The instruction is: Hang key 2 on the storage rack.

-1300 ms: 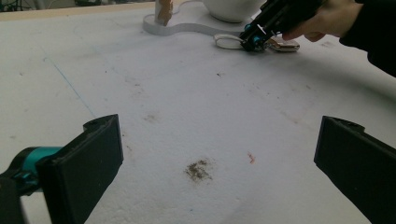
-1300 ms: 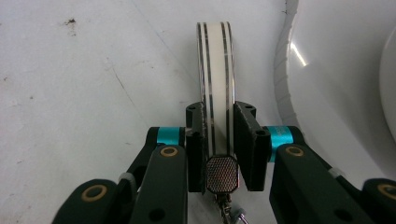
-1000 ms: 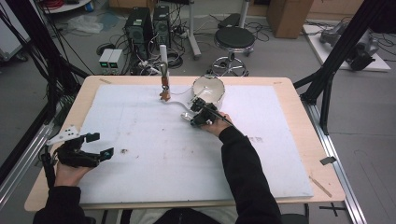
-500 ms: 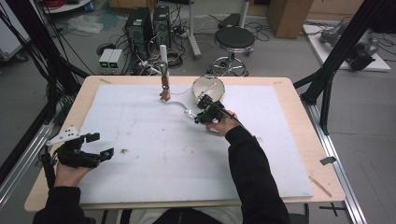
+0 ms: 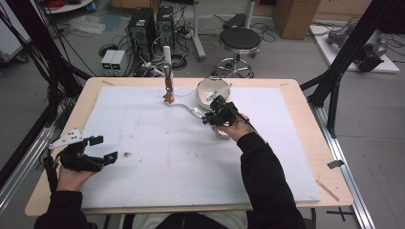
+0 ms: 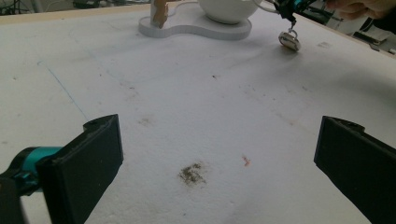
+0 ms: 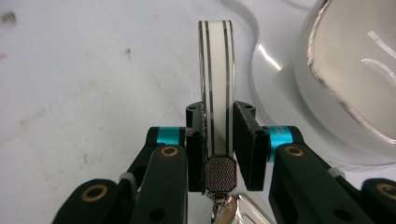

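Note:
My right gripper (image 7: 218, 140) is shut on a thin white band (image 7: 215, 70) with two dark lines, seen edge-on and standing upright between the jaws. A small knurled metal piece (image 7: 218, 172) sits at the band's lower end. Below it hangs a silver pendant (image 6: 289, 39). In the high view the right gripper (image 5: 211, 116) is at the table's far middle, just in front of a white bowl (image 5: 210, 89). The bowl stands on a flat white base (image 6: 196, 27). My left gripper (image 5: 102, 149) is open at the near left, its jaws (image 6: 219, 158) wide apart over bare white board.
A post with a small brown figure (image 5: 168, 93) rises from the left end of the white base. A white board (image 5: 157, 143) covers the wooden table (image 5: 305, 119) and carries small stains (image 6: 191, 173). Black frame legs, computers and a stool stand beyond the far edge.
My right gripper has shifted slightly to the right, staying beside the bowl with the band in it. The left gripper has not moved.

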A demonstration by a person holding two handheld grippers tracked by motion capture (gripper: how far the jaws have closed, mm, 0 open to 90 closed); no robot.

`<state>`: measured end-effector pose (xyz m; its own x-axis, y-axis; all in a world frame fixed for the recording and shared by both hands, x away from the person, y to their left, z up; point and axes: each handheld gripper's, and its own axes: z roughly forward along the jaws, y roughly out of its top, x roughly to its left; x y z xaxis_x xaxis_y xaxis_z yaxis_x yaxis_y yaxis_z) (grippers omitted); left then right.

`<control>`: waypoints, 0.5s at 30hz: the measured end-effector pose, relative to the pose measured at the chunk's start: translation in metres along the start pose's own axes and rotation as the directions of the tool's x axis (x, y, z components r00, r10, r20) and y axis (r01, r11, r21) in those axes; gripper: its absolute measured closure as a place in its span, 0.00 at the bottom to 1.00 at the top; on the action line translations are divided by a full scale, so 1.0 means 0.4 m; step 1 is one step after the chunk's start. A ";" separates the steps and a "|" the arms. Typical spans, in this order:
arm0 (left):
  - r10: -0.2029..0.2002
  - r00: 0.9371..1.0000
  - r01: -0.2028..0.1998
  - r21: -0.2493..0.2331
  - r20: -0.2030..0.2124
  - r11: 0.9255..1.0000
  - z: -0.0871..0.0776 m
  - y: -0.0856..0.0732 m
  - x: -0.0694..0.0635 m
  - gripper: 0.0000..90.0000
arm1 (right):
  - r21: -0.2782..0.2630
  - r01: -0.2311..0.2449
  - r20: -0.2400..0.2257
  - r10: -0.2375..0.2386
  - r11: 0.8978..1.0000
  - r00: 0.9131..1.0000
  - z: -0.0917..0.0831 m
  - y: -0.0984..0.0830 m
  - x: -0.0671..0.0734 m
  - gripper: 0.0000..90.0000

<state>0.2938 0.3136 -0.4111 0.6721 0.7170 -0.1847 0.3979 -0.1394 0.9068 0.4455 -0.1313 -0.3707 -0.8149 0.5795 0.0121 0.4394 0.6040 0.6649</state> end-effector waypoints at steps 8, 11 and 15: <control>0.004 1.000 -0.004 -0.005 0.027 1.000 0.012 0.016 -0.007 0.02 | -0.123 -0.034 -0.015 0.032 0.992 0.999 -0.074 0.004 -0.006 0.84; 0.019 0.999 -0.019 0.001 0.040 1.000 0.021 0.027 -0.016 0.02 | -0.152 -0.054 -0.021 0.052 0.987 0.998 -0.094 0.004 -0.007 0.84; 0.025 0.999 -0.025 0.005 0.044 1.000 0.026 0.034 -0.022 0.02 | -0.193 -0.079 -0.052 0.070 0.978 0.996 -0.121 0.005 0.000 0.84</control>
<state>0.2999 0.2982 -0.4010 0.7084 0.6828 -0.1787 0.3844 -0.1610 0.9090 0.4282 -0.1566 -0.3335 -0.8007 0.5912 0.0974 0.4210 0.4395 0.7935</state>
